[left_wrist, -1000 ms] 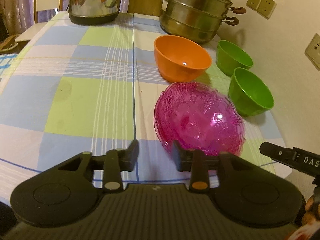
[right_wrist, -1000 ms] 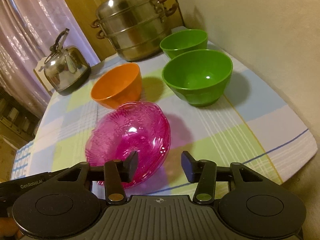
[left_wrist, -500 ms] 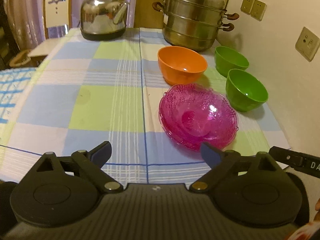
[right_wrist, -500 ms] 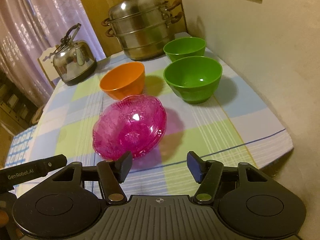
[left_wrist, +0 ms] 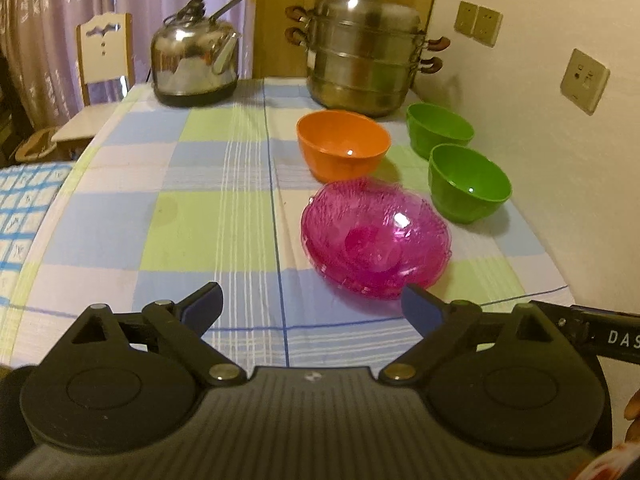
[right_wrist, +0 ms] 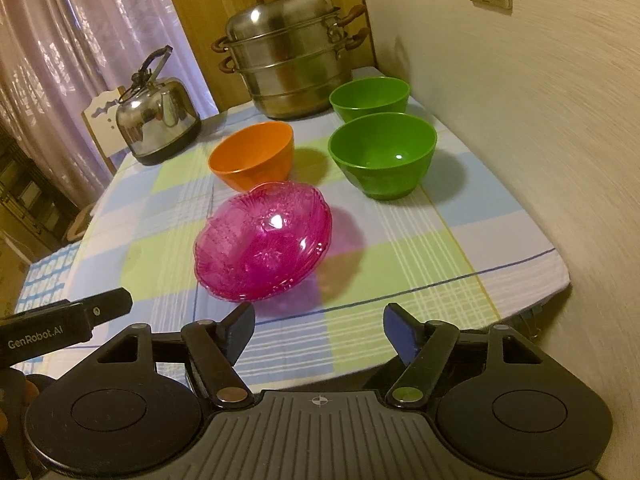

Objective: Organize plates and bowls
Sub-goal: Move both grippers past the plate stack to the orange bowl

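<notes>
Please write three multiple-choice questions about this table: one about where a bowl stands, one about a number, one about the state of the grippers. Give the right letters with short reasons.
1. What stands nearest behind the pink glass dish?
A. the kettle
B. the orange bowl
C. the steamer pot

2. How many green bowls are on the table?
A. one
B. two
C. three

3. What state is the left gripper in?
A. open, holding nothing
B. shut on the pink dish
C. shut on a green bowl

Answers:
1 B: the orange bowl sits just behind the pink glass dish; the kettle and steamer pot are at the far edge.
2 B: one green bowl stands in front of another by the wall.
3 A: the left gripper has its fingers spread wide with only tablecloth between; the right gripper is open too.
</notes>
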